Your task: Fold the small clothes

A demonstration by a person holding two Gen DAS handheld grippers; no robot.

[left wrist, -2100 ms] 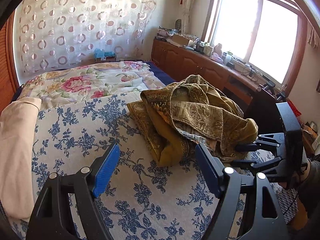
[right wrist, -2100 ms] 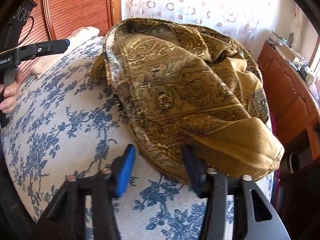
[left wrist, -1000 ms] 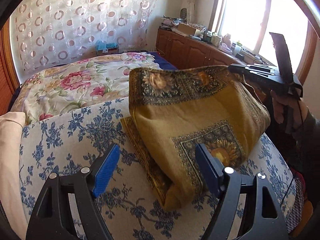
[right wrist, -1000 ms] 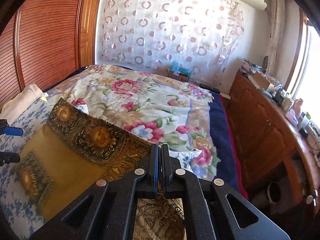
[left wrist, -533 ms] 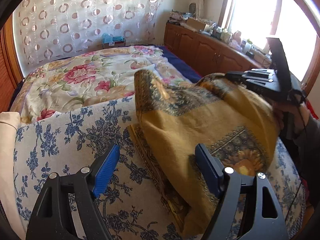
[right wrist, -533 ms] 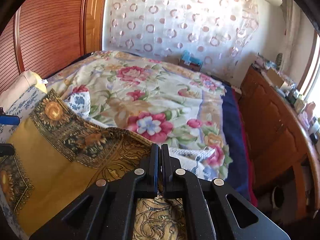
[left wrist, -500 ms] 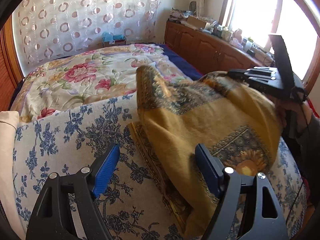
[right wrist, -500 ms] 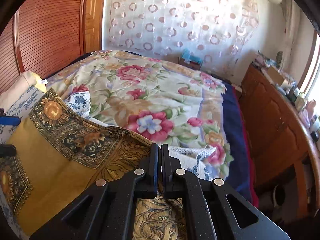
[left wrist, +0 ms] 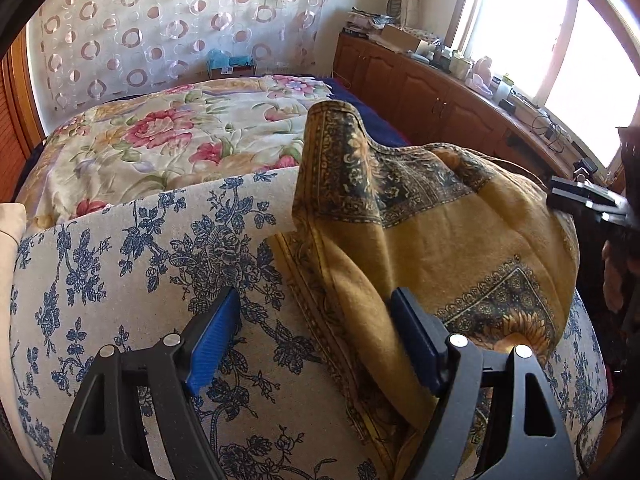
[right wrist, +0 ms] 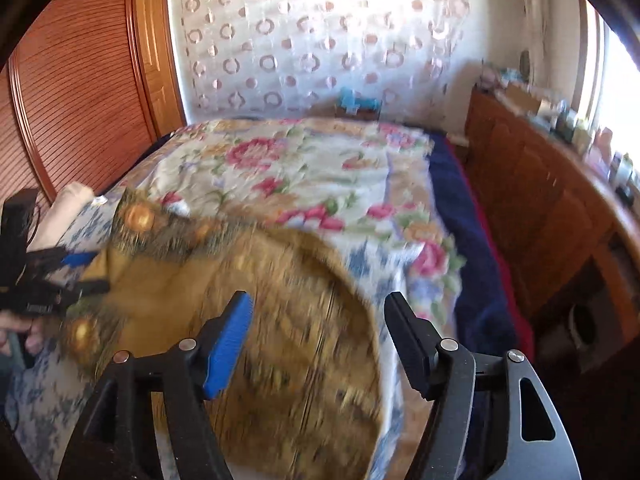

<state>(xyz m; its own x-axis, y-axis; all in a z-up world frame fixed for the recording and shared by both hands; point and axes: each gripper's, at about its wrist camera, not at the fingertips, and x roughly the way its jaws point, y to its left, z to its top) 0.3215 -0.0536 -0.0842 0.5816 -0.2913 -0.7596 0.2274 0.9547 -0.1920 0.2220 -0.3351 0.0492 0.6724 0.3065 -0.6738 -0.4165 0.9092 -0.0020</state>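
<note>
A mustard cloth with dark paisley borders (left wrist: 440,240) lies in a loose heap on the blue-flowered sheet (left wrist: 140,260). My left gripper (left wrist: 316,340) is open low over the sheet. Its right finger (left wrist: 416,344) sits against the cloth's near fold, and its blue left pad (left wrist: 212,344) is over bare sheet. In the right wrist view my right gripper (right wrist: 320,336) is opening just above the blurred cloth (right wrist: 288,340), its pads clear of the fabric. That gripper (left wrist: 584,200) also shows in the left wrist view at the cloth's far right edge. The left gripper (right wrist: 48,280) shows at the cloth's left side.
A rose-patterned quilt (left wrist: 160,140) covers the far half of the bed. A folded cream cloth (left wrist: 8,224) lies at the left edge. A cluttered wooden cabinet (left wrist: 440,92) runs under the window on the right. A slatted wooden door (right wrist: 80,100) stands on the left.
My right gripper has gone from shut on the cloth's edge to open, and the lifted cloth has sagged onto the bed. My left gripper has moved lower and closer to the cloth.
</note>
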